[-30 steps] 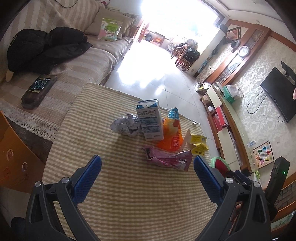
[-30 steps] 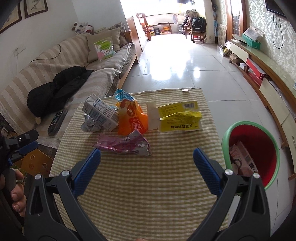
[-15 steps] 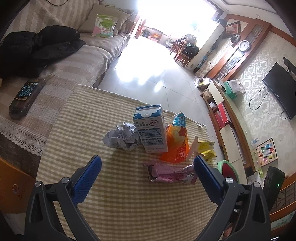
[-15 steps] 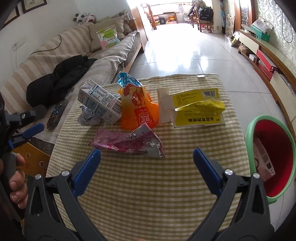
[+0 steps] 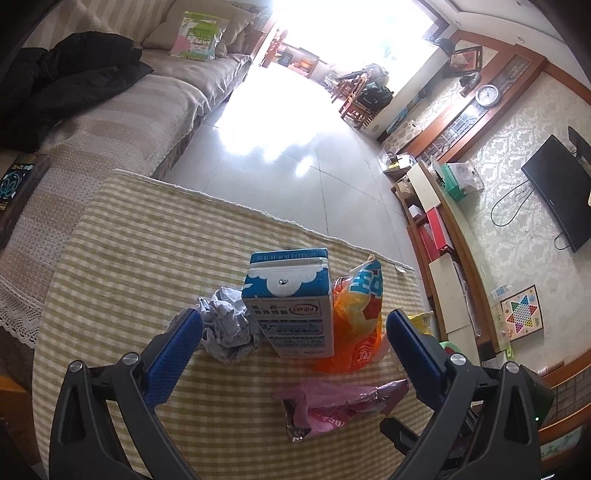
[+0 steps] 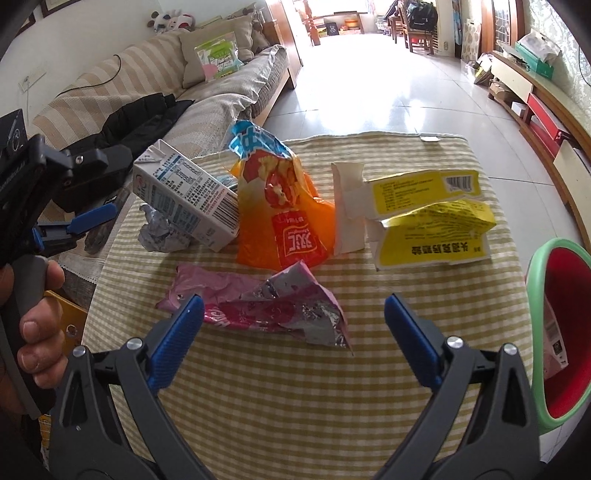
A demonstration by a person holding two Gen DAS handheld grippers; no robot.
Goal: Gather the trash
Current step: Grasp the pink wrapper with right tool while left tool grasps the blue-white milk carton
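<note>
Both tools closer, L tool (image 5: 293,326) wide round milk carton (image 5: 291,306).

a home living room is shown. a striped sofa (image 5: 122,110) with cushions and a black jacket (image 5: 62,85) is seen beside a low table (image 5: 129,251) covered by a checked cloth. a flat television (image 5: 561,192) is mounted on patterned wallpaper above a long low cabinet (image 5: 443,236), and a round wall clock (image 5: 487,95) is hung nearby. a tiled floor (image 6: 369,85) is seen running to a dining area with wooden chairs (image 6: 417,33). stuffed toys (image 6: 168,22) are set on the sofa back.
</note>
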